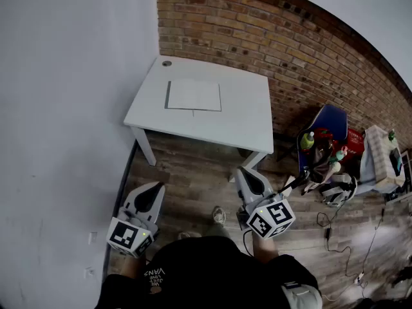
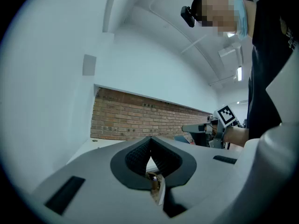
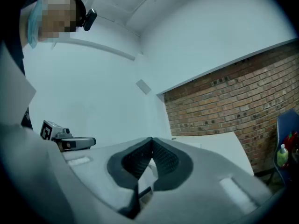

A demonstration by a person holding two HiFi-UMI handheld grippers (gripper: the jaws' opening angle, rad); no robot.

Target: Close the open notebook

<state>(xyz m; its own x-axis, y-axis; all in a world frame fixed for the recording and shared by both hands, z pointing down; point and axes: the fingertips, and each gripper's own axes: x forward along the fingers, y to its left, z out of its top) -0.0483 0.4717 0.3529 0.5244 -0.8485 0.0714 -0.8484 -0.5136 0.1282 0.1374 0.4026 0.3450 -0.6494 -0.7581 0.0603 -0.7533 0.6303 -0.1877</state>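
- White table stands in the corner where a pale wall meets a brick wall.
- The notebook lies open and flat on the table, left of its middle, showing blank white pages.
- A small round thing sits at the table's far left corner, apart from the notebook.
- The left gripper is held low over the wood floor, close to the person's body and short of the table's near edge.
- The notebook lies ahead of the left gripper and a little to its right, well apart from it.
- The left gripper's jaws are clenched, with the tips meeting and nothing between them.
- The right gripper is also held low, its tip near the table's near right leg.
- The notebook lies ahead of the right gripper and to its left, again well apart.
- The right gripper's jaws are pressed together too, and they are empty.
- Both grippers point level toward the table, and neither touches it.
- A blue chair with bottles on it stands to the right, by the brick wall.
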